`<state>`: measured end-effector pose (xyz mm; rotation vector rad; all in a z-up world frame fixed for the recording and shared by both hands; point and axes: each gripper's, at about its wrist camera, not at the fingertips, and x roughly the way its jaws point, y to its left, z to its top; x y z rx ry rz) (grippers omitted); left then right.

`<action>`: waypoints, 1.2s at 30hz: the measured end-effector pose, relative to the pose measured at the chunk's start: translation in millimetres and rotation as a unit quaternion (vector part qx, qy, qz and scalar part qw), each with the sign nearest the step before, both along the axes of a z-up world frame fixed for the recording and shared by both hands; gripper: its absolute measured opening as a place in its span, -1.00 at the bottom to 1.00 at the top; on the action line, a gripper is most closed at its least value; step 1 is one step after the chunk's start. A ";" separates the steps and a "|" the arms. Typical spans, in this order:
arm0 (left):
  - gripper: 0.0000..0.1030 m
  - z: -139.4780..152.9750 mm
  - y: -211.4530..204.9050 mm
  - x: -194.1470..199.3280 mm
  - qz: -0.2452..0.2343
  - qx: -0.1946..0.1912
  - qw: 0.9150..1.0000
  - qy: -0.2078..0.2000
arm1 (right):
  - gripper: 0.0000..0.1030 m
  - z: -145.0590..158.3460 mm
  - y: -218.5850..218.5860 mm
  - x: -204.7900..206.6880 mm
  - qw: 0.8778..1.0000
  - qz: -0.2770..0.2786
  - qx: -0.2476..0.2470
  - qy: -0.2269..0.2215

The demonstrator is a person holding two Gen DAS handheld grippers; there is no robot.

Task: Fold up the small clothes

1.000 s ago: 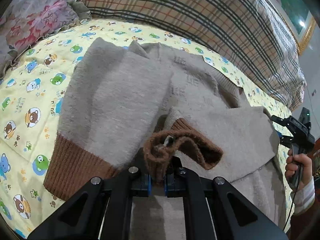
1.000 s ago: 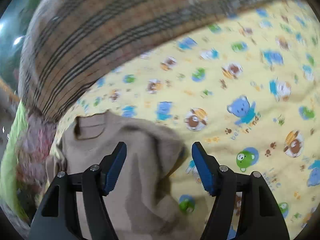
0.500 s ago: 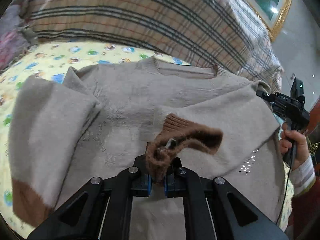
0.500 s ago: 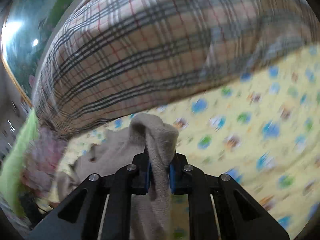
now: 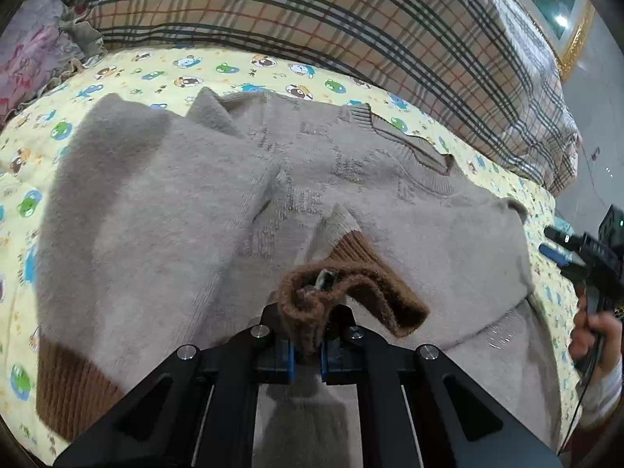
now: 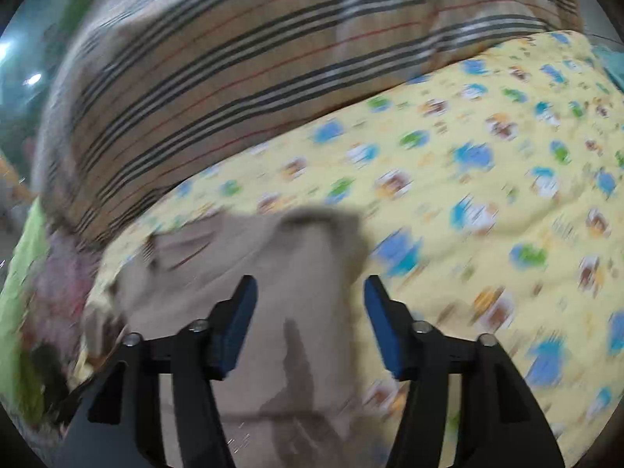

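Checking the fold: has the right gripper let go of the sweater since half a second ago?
Yes. The right gripper is opening, its pads clear of the sweater on the yellow sheet.

Left tool (image 5: pixel 305 355): matte black frame, two angular arms converging toward the tips, triangular cut-outs in each arm. Four round silver screw heads along the top of the linkage. Blue pads (image 5: pixel 289 357) on the inner faces of the fingers.

Right tool (image 6: pixel 310 327): same build, black arms, silver screws at the joints, blue pads (image 6: pixel 241 323), wedge-shaped at the tips. Picture motion-blurred.

In the left wrist view the right tool (image 5: pixel 585 253) shows from the side: black body, a blue finger pad, a small green light on a black block, a thin dark cable trailing down. The person's hand (image 5: pixel 592 335) wears a white ribbed cuff (image 5: pixel 602 394).
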<state>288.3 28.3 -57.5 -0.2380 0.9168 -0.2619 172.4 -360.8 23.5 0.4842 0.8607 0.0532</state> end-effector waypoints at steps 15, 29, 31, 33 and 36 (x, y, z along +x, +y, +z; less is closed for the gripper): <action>-0.88 -4.9 46.3 -45.9 0.027 -0.023 0.999 0.030 | 0.22 -19.7 18.2 42.4 0.999 -0.017 -0.027 0.033; -0.86 -14.9 17.9 -40.7 -0.003 -0.038 0.998 0.056 | -0.41 -28.5 -30.6 70.2 0.995 -0.068 -0.035 0.069; -0.86 -16.0 18.4 -40.4 -0.001 -0.036 0.998 0.052 | -0.41 -14.4 -16.1 46.0 0.997 -0.054 -0.042 0.041; -0.86 -14.6 14.1 -40.3 -0.002 -0.025 0.999 0.047 | -0.38 -5.4 7.6 22.7 1.000 -0.004 -0.017 0.011; -0.85 -10.7 9.9 -37.8 -0.004 -0.008 0.999 0.038 | -0.29 -17.9 45.3 3.1 0.997 0.069 0.005 0.025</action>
